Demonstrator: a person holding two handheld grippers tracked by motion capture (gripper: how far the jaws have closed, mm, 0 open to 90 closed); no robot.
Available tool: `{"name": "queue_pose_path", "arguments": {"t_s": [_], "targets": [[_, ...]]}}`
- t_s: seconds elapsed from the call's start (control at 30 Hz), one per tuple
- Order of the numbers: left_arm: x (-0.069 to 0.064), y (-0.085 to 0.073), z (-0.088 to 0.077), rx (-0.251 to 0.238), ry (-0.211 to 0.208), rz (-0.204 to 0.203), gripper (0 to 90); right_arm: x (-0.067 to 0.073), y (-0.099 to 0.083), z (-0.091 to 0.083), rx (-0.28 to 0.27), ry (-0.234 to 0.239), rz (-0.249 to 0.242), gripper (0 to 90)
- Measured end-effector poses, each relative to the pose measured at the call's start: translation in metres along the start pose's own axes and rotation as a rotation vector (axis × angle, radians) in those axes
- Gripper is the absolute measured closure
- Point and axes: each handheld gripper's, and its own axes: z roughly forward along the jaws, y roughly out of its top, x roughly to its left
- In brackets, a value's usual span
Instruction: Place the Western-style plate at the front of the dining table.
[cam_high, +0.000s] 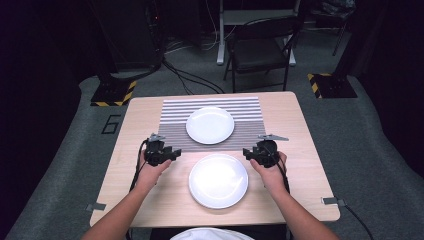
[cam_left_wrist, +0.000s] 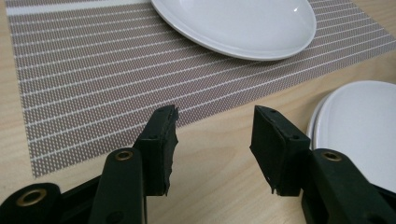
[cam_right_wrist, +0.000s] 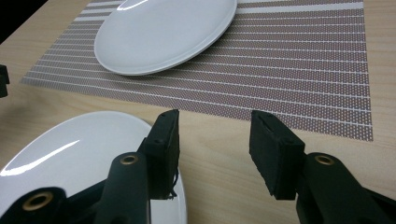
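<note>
Both the left hand-held gripper (cam_high: 176, 153) and the right hand-held gripper (cam_high: 246, 152) are pointing inward, flanking the near plate (cam_high: 218, 180), jaws standing apart and empty.

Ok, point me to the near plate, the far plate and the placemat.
Near plate (cam_high: 218, 180), high view, middle of its face.
Far plate (cam_high: 210, 125), high view, its centre.
Placemat (cam_left_wrist: 93, 79), left gripper view, bare striped weave left of the far plate.

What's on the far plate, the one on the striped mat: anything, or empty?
Empty. The far plate shows a bare white surface in the high view and both gripper views, sitting flat on the striped mat.
</note>
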Motion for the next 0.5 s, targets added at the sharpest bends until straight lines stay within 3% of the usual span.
{"name": "queue_pose_path", "arguments": {"t_s": [0.17,0.43,0.5], "targets": [[0.001,-0.010,0.004,0.015,-0.003,0.013,51.2,-0.001,-0.010,0.004,-0.001,-0.028,-0.025,52.0],[0.000,-0.012,0.007,0.027,0.033,0.106,45.5,-0.012,-0.017,0.006,0.008,-0.054,-0.006,49.4],[0.001,-0.012,0.008,0.017,0.036,0.100,44.1,-0.013,-0.018,0.006,0.011,-0.054,-0.004,48.9]]}}
